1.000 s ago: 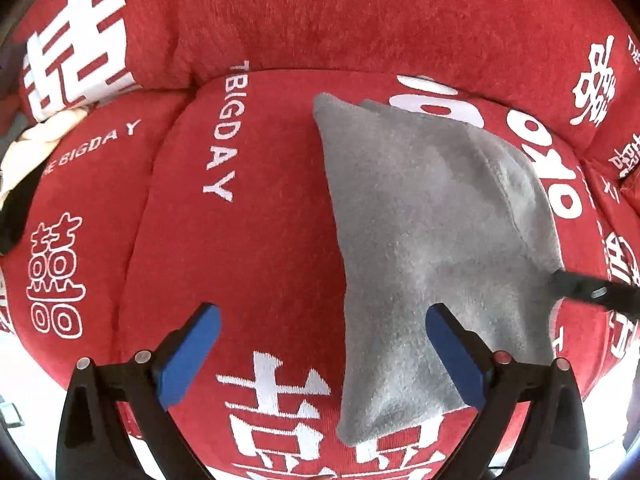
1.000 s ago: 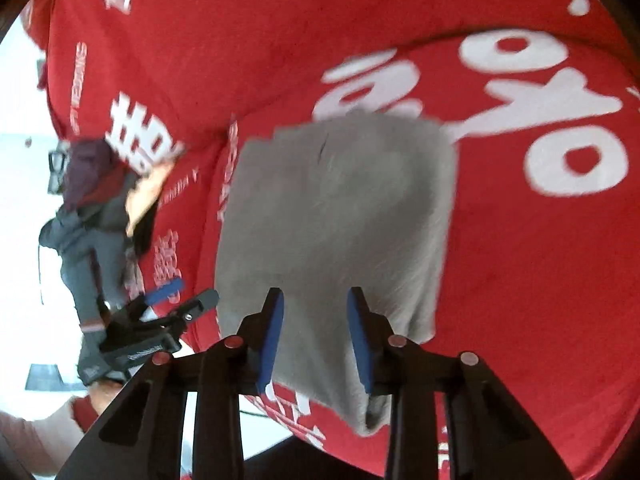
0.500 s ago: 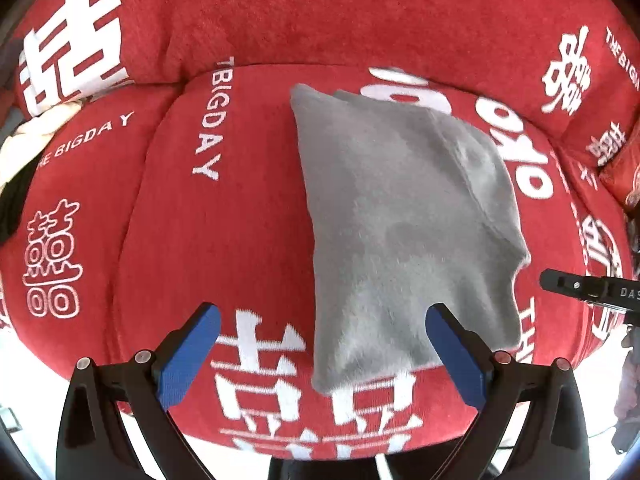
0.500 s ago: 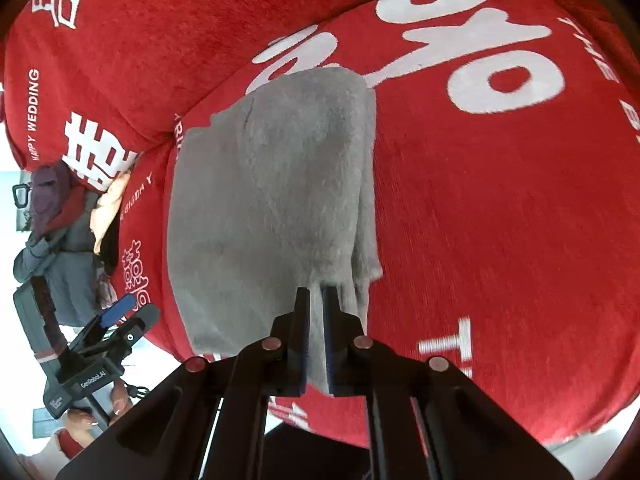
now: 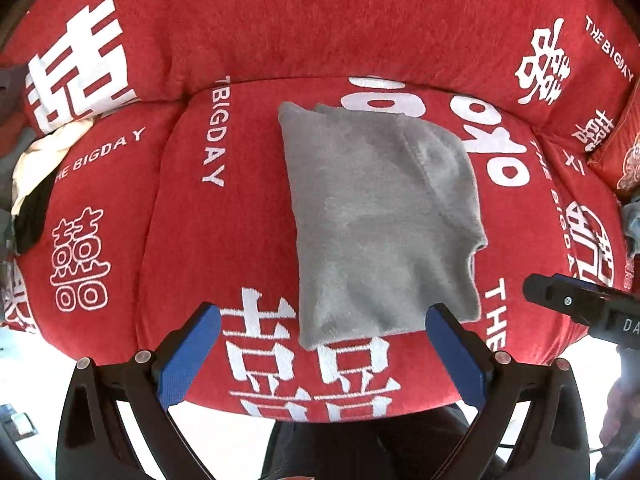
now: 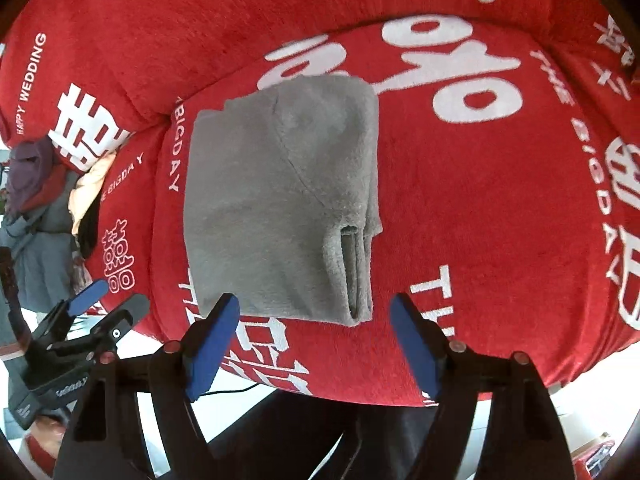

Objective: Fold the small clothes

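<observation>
A grey fleece garment (image 5: 380, 220) lies folded into a flat rectangle on the red sofa seat cushion (image 5: 224, 240); it also shows in the right wrist view (image 6: 280, 200), with its layered folded edge near the seat's front. My left gripper (image 5: 324, 328) is open and empty, held back from the garment's near edge. My right gripper (image 6: 316, 320) is open and empty, just in front of the garment's near edge. The right gripper's tip (image 5: 560, 300) shows at the right of the left wrist view. The left gripper (image 6: 100, 304) shows at lower left of the right wrist view.
The sofa is covered in red cloth with white lettering. A pile of other clothes (image 6: 44, 200) lies at the sofa's left end, with a cream and black piece (image 5: 36, 176) on the left cushion. The sofa back (image 5: 320, 20) rises behind the garment.
My right gripper closed, then opened and pulled back from the garment. Both grippers have drawn away, so the garment looks smaller and lies flat and folded.
</observation>
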Demonstrator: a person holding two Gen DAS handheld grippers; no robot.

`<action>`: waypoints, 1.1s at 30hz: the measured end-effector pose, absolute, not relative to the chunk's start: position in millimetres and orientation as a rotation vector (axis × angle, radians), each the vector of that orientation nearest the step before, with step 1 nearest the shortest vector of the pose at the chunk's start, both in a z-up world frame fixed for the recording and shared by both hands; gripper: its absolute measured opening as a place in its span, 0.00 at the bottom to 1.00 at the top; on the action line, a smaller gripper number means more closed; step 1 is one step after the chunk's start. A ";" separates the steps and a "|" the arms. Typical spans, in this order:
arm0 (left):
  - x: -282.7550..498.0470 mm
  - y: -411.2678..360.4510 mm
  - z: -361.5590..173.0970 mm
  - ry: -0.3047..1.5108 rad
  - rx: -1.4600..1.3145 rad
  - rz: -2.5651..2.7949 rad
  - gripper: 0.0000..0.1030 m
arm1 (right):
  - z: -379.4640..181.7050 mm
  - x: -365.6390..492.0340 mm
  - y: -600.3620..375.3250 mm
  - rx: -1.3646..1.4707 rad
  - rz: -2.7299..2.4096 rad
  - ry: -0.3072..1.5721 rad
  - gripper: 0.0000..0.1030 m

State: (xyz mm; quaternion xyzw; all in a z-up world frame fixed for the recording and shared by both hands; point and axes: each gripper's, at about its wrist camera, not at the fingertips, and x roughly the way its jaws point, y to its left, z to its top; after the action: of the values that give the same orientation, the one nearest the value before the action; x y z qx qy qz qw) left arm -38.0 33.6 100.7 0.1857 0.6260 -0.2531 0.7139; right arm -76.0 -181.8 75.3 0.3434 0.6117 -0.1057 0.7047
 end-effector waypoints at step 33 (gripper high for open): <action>-42.1 40.0 158.0 1.382 0.445 -0.464 1.00 | 146.6 -75.5 -159.7 0.641 -0.340 1.406 1.00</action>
State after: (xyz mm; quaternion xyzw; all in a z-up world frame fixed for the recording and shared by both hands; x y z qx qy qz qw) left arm -42.1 40.0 158.0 0.2017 0.6262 -0.2101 0.7233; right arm -75.5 -159.7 146.6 0.2881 0.6318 -0.1529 0.7032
